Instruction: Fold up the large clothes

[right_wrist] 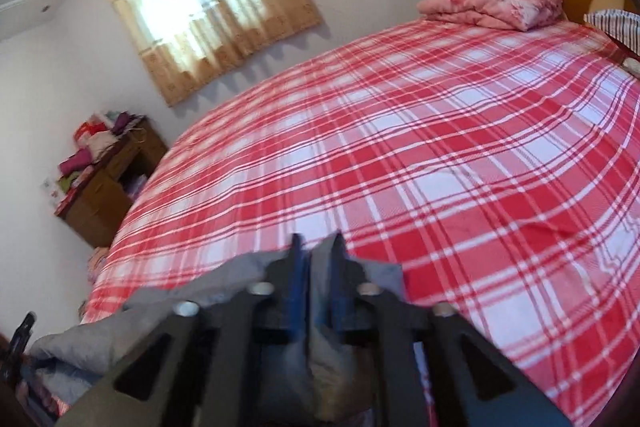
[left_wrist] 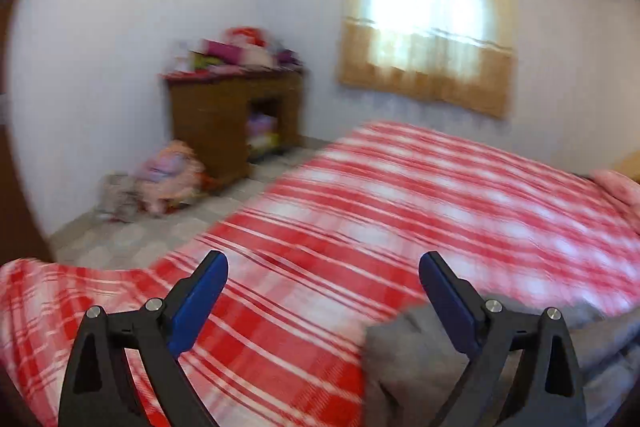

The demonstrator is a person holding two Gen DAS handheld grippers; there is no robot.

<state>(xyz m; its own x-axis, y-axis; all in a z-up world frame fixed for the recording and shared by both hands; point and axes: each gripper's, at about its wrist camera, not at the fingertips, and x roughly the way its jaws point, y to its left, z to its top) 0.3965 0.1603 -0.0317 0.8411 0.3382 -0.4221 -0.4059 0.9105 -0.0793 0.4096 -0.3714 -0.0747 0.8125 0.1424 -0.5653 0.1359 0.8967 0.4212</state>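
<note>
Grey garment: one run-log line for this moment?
left gripper: open, empty | right gripper: grey garment between fingers | surface: plaid bed

White walls (left_wrist: 120, 27), bright curtained window (left_wrist: 428, 23), wooden cabinet (left_wrist: 232, 123) piled with cloth, red checked bed (right_wrist: 400, 155), tiled floor (left_wrist: 160, 231)

1. Daylight enters through the curtained window (left_wrist: 428, 27); its centre is blown out to white in both views; the room is bright overall.
2. Left wrist view carries heavy motion blur; the plaid bedspread (left_wrist: 360, 227) smears into streaks, and the wooden cabinet (left_wrist: 236, 119) is soft-edged.
3. Right wrist view is sharper on the bedspread; the near foreground is blurred, possibly from motion.
4. Fisheye bending curves walls and bed; dark vignette rings the corners.
5. Shadows are soft; faint scalloped shadow under the curtain hem.
</note>
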